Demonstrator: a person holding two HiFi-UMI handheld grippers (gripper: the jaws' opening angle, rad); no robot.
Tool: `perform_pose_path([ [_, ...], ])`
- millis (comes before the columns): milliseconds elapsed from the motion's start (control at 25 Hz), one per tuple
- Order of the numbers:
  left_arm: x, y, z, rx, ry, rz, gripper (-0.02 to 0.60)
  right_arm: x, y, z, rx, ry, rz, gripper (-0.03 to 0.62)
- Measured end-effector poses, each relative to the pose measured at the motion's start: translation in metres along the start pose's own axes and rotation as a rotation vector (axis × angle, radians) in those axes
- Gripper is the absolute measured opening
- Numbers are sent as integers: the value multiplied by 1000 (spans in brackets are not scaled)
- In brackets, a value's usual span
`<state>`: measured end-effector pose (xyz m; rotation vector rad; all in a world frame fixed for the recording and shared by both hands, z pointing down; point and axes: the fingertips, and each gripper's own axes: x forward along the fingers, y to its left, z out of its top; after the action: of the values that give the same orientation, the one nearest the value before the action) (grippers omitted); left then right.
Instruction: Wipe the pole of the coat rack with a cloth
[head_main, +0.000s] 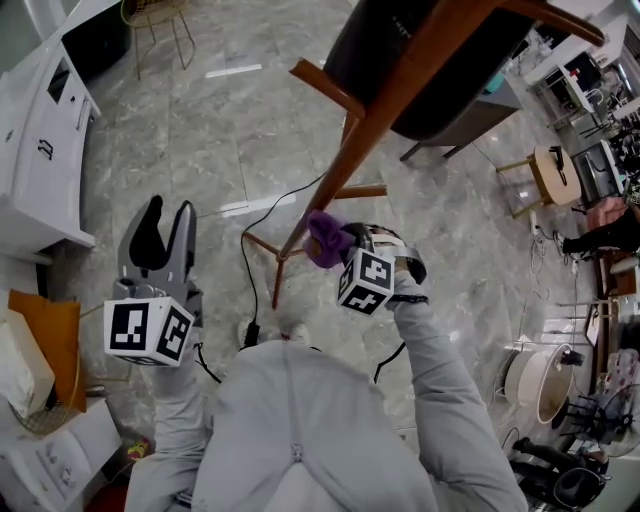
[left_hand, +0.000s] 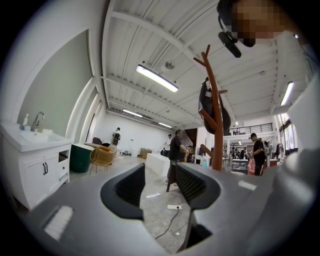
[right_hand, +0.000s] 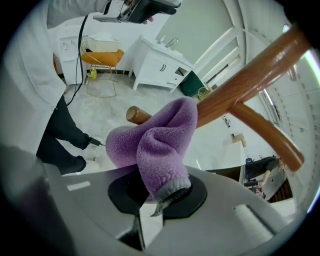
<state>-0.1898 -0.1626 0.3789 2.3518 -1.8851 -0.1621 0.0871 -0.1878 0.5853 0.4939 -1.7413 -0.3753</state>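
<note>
The wooden coat rack pole (head_main: 400, 90) rises from its legs on the floor toward the camera, with a dark garment (head_main: 420, 60) hung near its top. My right gripper (head_main: 335, 245) is shut on a purple fleece cloth (head_main: 325, 238), which is pressed against the lower pole just above the legs. In the right gripper view the cloth (right_hand: 160, 145) bulges out between the jaws and wraps onto the pole (right_hand: 240, 85). My left gripper (head_main: 165, 235) is held open and empty to the left, away from the rack; in its own view the pole (left_hand: 216, 125) stands upright at the right.
The rack's legs (head_main: 270, 250) splay over the marble floor, where a black cable (head_main: 270, 215) and a power strip (left_hand: 173, 206) lie. A white sink cabinet (head_main: 40, 150) stands at left, an orange-cushioned wire chair (head_main: 45, 350) at lower left. Stools and equipment crowd the right side.
</note>
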Motion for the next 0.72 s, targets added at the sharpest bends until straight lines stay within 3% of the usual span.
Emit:
perform_pose_path([
  [200,6,-7,0,10,4,-22,204,13,29,-23,88,30,44,43],
  [320,8,-11,-3,14,15,-30,204,17,42,-38,200,34,39,43],
  [720,25,-33,-11,23,40,-97,205,-19,46,-60,503,-40,-100,43],
])
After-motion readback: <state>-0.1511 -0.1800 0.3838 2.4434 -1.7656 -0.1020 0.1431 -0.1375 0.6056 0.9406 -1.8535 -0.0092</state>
